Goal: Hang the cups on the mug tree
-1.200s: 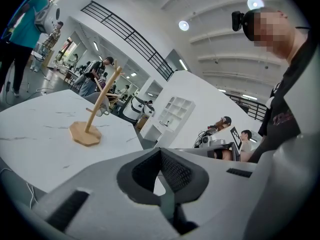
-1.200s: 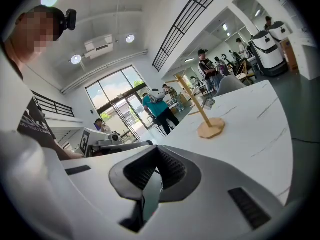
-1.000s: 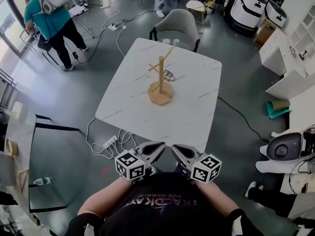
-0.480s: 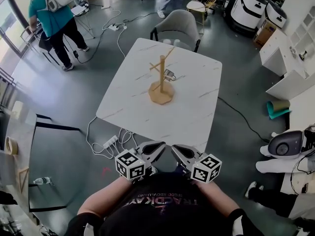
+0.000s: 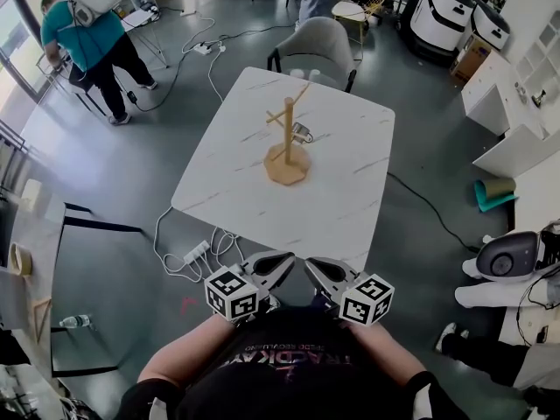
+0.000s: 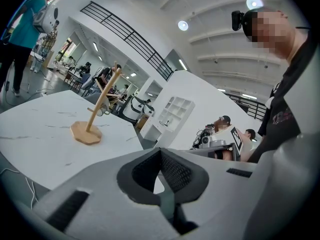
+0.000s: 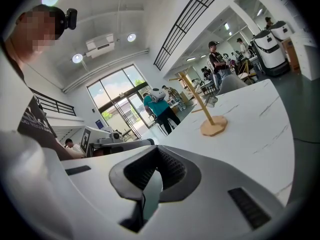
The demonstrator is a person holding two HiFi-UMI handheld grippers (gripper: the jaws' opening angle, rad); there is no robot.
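A wooden mug tree (image 5: 287,150) stands near the middle of the white marble table (image 5: 245,191). One small clear cup (image 5: 302,133) hangs on a peg on its right side. Both grippers are held close to the person's chest, short of the table's near edge and far from the tree. The left gripper (image 5: 278,265) and the right gripper (image 5: 315,268) are shut with nothing held. The left gripper view shows the mug tree (image 6: 96,115) and the cup (image 6: 104,111) far off at the left. In the right gripper view the mug tree (image 7: 199,103) and the cup (image 7: 213,102) stand at the right.
A grey chair (image 5: 319,46) is at the table's far side. A power strip and cables (image 5: 194,254) lie on the floor by the near left corner. A person in teal (image 5: 87,42) stands far left. White cabinets (image 5: 507,103) and white machines (image 5: 442,11) line the right.
The grippers, tree and cup have not moved. Only the person in teal at the far left has shifted a little.
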